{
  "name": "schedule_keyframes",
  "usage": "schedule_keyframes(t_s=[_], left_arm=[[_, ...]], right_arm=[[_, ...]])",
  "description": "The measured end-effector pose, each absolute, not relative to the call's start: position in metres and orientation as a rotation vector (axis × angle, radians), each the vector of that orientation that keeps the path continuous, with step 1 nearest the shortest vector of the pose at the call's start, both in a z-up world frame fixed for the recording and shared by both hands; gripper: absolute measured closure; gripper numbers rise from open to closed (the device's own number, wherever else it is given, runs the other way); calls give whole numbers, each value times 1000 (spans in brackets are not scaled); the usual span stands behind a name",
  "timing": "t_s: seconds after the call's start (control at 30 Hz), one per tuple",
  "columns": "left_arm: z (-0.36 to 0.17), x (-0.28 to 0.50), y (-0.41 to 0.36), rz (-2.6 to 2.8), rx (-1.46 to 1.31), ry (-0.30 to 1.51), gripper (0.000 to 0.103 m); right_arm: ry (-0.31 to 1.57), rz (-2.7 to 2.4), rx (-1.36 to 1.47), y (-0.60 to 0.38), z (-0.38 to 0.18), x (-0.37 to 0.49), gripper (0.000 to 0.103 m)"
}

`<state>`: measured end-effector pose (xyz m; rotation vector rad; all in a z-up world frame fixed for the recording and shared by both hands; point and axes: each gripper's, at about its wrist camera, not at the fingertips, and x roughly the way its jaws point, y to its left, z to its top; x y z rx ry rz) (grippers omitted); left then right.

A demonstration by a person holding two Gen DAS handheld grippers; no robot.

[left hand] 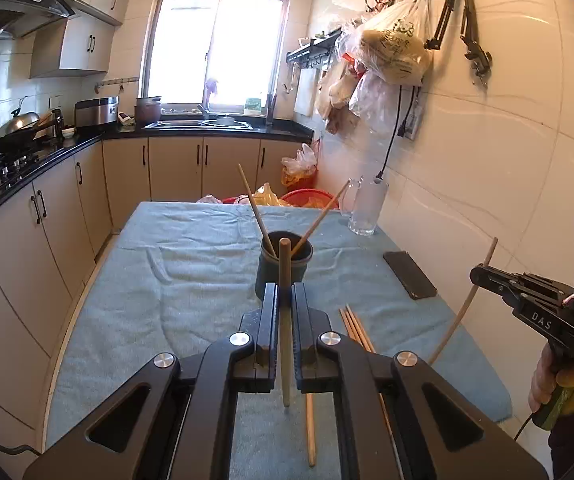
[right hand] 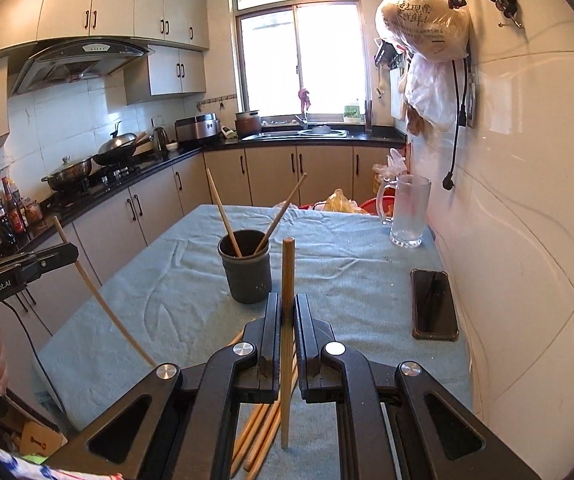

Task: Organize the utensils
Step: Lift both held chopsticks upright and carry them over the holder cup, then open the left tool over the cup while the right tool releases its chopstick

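Observation:
A dark cup [left hand: 283, 265] stands mid-table with two chopsticks [left hand: 255, 210] leaning in it; it also shows in the right wrist view [right hand: 245, 268]. My left gripper [left hand: 284, 294] is shut on an upright wooden chopstick [left hand: 284, 272], just in front of the cup. My right gripper [right hand: 288, 306] is shut on another upright chopstick [right hand: 288, 276], to the right of the cup. Several loose chopsticks [left hand: 357, 330] lie on the blue cloth [left hand: 191, 280] below the grippers, also in the right wrist view [right hand: 259, 436].
A black phone [right hand: 433, 304] lies near the right wall. A glass mug [right hand: 409, 212] stands at the far right of the table. Red bins and plastic bags sit beyond the table's far edge. Kitchen cabinets run along the left.

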<state>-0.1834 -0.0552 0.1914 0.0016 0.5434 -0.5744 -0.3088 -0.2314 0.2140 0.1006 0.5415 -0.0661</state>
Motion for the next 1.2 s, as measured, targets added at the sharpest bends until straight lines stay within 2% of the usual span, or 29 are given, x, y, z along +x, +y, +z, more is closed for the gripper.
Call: schedule_keyframes(t_s=[0.37, 0.6, 0.83, 0.97, 1.2], left_arm=[[223, -148, -67, -583, -15, 501, 98], [258, -110, -90, -561, -27, 423, 98], [272, -57, -119, -561, -75, 440, 98], [268, -31, -136, -527, -74, 433, 98], [222, 11, -151, -514, -101, 576, 98]], right_arm=[[466, -50, 92, -234, 246, -277, 96], [376, -20, 159, -232, 273, -225, 96], [308, -14, 248, -231, 282, -165, 96], [289, -34, 274, -236, 277, -141, 96], [377, -45, 305, -243, 239, -110, 96]])
